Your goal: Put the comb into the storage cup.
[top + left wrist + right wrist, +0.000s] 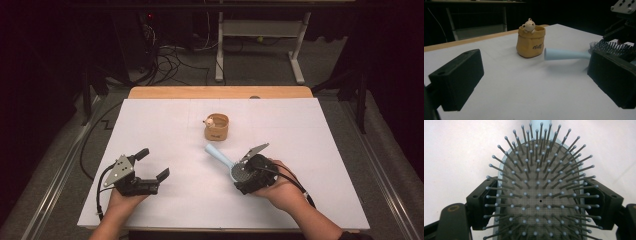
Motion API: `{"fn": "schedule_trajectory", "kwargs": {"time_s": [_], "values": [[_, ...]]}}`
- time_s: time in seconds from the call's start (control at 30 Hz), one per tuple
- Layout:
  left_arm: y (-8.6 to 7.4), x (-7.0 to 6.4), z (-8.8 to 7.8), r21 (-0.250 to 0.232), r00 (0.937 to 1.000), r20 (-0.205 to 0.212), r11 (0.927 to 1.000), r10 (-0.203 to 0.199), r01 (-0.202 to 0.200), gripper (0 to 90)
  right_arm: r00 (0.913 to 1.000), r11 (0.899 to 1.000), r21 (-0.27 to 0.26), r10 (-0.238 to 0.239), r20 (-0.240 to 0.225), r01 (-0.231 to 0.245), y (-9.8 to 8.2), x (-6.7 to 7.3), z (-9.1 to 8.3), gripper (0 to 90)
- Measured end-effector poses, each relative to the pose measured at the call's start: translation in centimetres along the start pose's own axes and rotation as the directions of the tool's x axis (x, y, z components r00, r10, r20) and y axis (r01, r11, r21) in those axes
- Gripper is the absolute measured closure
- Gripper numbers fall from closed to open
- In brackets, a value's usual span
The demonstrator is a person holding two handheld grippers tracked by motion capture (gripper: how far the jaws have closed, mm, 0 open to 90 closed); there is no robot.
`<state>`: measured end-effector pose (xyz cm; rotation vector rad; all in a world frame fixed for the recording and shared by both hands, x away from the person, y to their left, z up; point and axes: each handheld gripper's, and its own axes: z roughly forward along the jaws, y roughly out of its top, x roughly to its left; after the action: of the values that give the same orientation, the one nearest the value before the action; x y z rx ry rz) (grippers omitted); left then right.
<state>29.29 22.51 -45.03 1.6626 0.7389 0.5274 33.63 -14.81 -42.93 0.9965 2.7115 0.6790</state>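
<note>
A pale blue hairbrush [218, 154] with grey bristles lies right of the table's middle, handle pointing toward a small tan sack-shaped pot [216, 127] with a little bear figure on its rim. My right gripper [245, 175] is shut on the brush head [540, 182], one jaw on each side edge, bristles facing the camera. My left gripper [153, 164] rests at the front left, open with nothing between its fingers. From the left gripper [534, 82] view, the pot [531, 42] stands ahead and the brush handle [564, 54] points left just above the sheet.
A white sheet [175, 200] covers the table, with a strip of wood [220, 92] showing at the far edge. Beyond it are floor cables [170, 62] and a white desk frame [260, 30]. The other hand's gripper [624, 22] shows at the upper right of the left gripper view.
</note>
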Motion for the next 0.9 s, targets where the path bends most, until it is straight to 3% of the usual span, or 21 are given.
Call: {"fn": "schedule_trajectory", "kwargs": {"time_s": [0.17, 0.27, 0.47, 0.63, 0.77, 0.9], "values": [[0.6, 0.1, 0.8, 0.006, 0.9996, -0.025, 0.9999, 0.009, -0.009, 1.3, 0.9997, 1.0, 0.004, -0.026, -0.006, 0.026, 0.5, 0.4, 0.7, 20.6], [0.9, 0.5, 1.9, 0.036, 0.9986, -0.051, 0.9993, 0.014, -0.012, 1.3, 0.9994, 1.0, 0.005, -0.031, -0.014, 0.031, 0.8, 0.6, 0.8, 20.6], [1.9, 0.8, 3.8, -0.006, 0.998, -0.064, 1.0, -0.001, 0.001, 2.6, 0.9989, 0.999, -0.001, -0.043, -0.021, 0.043, 1.4, 0.9, 0.6, 20.6], [1.7, -0.1, 5.3, -0.01, 0.9986, -0.049, 0.9997, 0.019, -0.02, 2.9, 0.9989, 0.999, -0.003, -0.043, -0.021, 0.043, 1.9, 0.7, 0.3, 20.6], [1.0, -0.7, 5.8, 0.018, 0.9963, -0.052, 0.9975, 0.069, -0.068, 2.1, 0.9985, 0.999, -0.004, -0.05, -0.022, 0.049, 2.2, 0.6, 0.1, 20.6], [0.8, -1.1, 5.8, 0.047, 0.9947, -0.042, 0.9946, 0.094, -0.092, 0.0, 0.9986, 0.999, 0.0, -0.048, -0.023, 0.048, 2.3, 0.8, 0.0, 20.6]]}}
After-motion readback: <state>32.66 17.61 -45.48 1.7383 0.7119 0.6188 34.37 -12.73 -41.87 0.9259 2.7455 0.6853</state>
